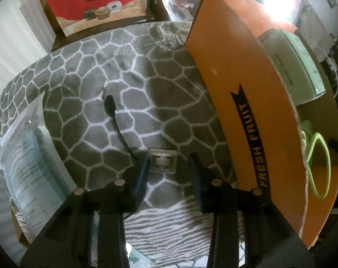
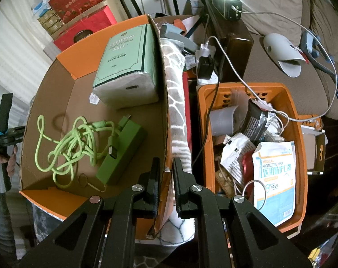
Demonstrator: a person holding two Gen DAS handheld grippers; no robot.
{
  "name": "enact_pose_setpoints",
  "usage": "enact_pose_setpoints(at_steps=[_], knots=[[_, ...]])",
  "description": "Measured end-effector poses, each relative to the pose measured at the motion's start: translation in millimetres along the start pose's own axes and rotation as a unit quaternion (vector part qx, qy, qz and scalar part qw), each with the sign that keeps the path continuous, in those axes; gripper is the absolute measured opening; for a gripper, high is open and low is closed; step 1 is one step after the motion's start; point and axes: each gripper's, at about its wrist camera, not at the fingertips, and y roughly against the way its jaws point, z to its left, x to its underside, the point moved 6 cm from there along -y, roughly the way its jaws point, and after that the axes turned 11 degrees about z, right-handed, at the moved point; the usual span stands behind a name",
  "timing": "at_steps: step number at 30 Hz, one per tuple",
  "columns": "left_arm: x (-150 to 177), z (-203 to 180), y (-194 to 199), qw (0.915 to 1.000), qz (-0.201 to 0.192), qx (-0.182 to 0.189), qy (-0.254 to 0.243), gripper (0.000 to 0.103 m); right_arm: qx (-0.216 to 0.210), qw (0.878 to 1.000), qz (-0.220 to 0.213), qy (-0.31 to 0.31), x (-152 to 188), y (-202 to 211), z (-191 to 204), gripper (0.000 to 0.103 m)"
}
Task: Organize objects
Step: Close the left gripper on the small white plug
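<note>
1. The left gripper [image 1: 169,169] hangs over a grey blanket [image 1: 115,71] with a white cracked pattern, its fingers spread wide and holding nothing.
2. A small clear plastic hook [image 1: 162,160] lies flat on the blanket right between that gripper's fingertips, not touched by either.
3. A black cable plug [image 1: 110,106] rests on the blanket ahead and to the gripper's left; a packet of face masks [image 1: 23,156] lies further left.
4. Just to the gripper's right stands the orange cardboard box [image 1: 247,102] marked FRESH FRUIT.
5. The right gripper [image 2: 165,167] straddles the box's near wall [image 2: 162,93], one finger inside and one outside; the fingers stand only narrowly apart, and I cannot tell whether they pinch the cardboard.
6. Inside the box, to this gripper's left, lie a green tangled cable [image 2: 66,147], a green power strip [image 2: 122,149] and, further ahead, a mint tissue pack [image 2: 128,64].
7. An orange basket [image 2: 301,156] of clutter sits to its right.
</note>
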Motion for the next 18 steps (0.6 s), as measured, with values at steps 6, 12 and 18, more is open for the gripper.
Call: enact_pose_setpoints(at_steps=[6, 12, 18], knots=[[-0.5, 0.7, 2.1, 0.9999, -0.009, -0.005, 0.006, 0.023, -0.001, 1.000, 0.000, -0.001, 0.4, -0.8, 0.1, 0.010], [-4.0, -5.3, 23.4, 0.9996, -0.029, 0.002, 0.006, 0.023, -0.002, 1.000, 0.000, -0.001, 0.3, -0.8, 0.1, 0.010], [-9.5, -15.3, 66.3, 0.9979, -0.064, -0.001, -0.005, 0.023, -0.002, 1.000, 0.000, -0.002, 0.5, -1.3, 0.2, 0.010]])
